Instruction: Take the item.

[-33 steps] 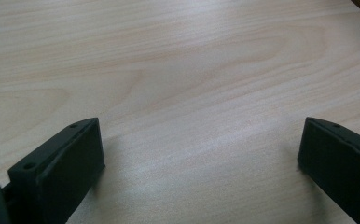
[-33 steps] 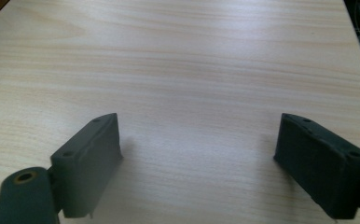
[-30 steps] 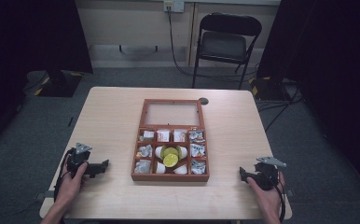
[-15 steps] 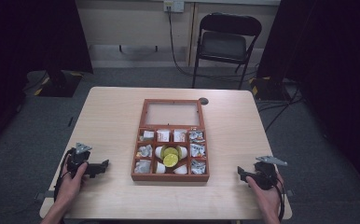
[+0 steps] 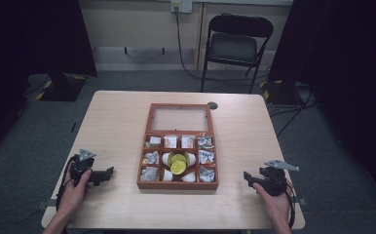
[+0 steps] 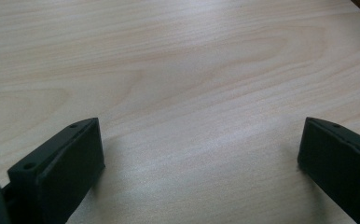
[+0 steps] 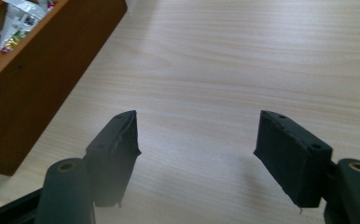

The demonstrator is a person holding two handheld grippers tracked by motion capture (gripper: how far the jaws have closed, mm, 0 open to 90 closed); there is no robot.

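Wooden box (image 5: 178, 184) mid-worktop (image 5: 113, 117), stiff, weighty; grip its rim | your left tool (image 5: 109, 171) gapes empty | your right tool (image 5: 247, 176) has just been closing, nothing between the jaws

Pale wood table (image 5: 113, 122), light grain running across it. On it sits a reddish-brown wooden box (image 5: 178, 184), its compartments holding silver and white packets (image 5: 205, 157) with small red and orange prints. In the middle, a yellow-green lime (image 5: 178, 167) among white cups (image 5: 167, 159). Both grippers are black, left gripper (image 5: 109, 171) and right gripper (image 5: 247, 177), each topped by a grey plate. Behind, a black folding chair (image 5: 235, 41) and grey floor (image 5: 127, 80).
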